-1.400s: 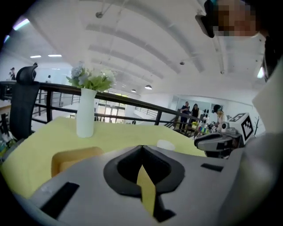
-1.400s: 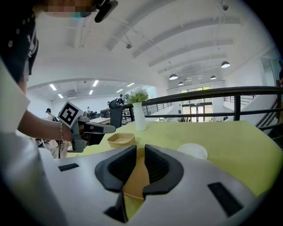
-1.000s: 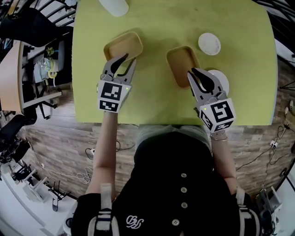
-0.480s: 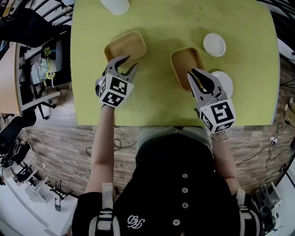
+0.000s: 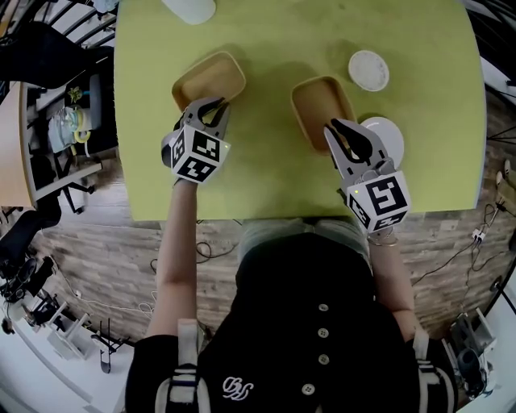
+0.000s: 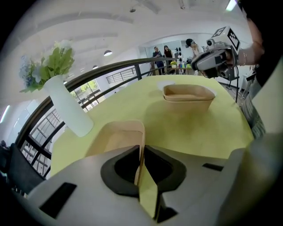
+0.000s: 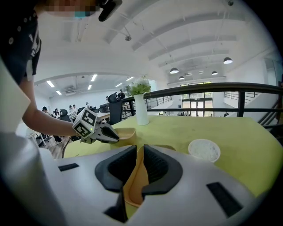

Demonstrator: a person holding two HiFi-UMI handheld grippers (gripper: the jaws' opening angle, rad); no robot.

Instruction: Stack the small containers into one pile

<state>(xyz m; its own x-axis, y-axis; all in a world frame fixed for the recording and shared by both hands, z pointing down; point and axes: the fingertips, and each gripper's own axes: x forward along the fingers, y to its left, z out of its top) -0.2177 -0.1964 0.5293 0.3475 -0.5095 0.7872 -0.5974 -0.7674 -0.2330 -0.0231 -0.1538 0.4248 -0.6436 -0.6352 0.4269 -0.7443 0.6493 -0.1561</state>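
Observation:
Two tan containers stand apart on the yellow-green table (image 5: 266,173). My left gripper (image 5: 211,108) has the near wall of the left container (image 5: 208,79) between its pads, and its jaws are closing on that thin wall. In the left gripper view the wall (image 6: 141,148) stands edge-on in my left gripper (image 6: 140,162). My right gripper (image 5: 339,134) is shut on the near rim of the right container (image 5: 321,106). In the right gripper view that rim (image 7: 138,173) runs between the pads.
A white vase (image 5: 189,10) with flowers stands at the table's far edge. One white round lid (image 5: 368,70) lies at the far right, and another (image 5: 389,133) lies beside the right gripper. Railings and office furniture surround the table.
The left gripper opened wider, moved onto the left container's near wall and closed in on it. The right gripper has kept its hold on the right container.

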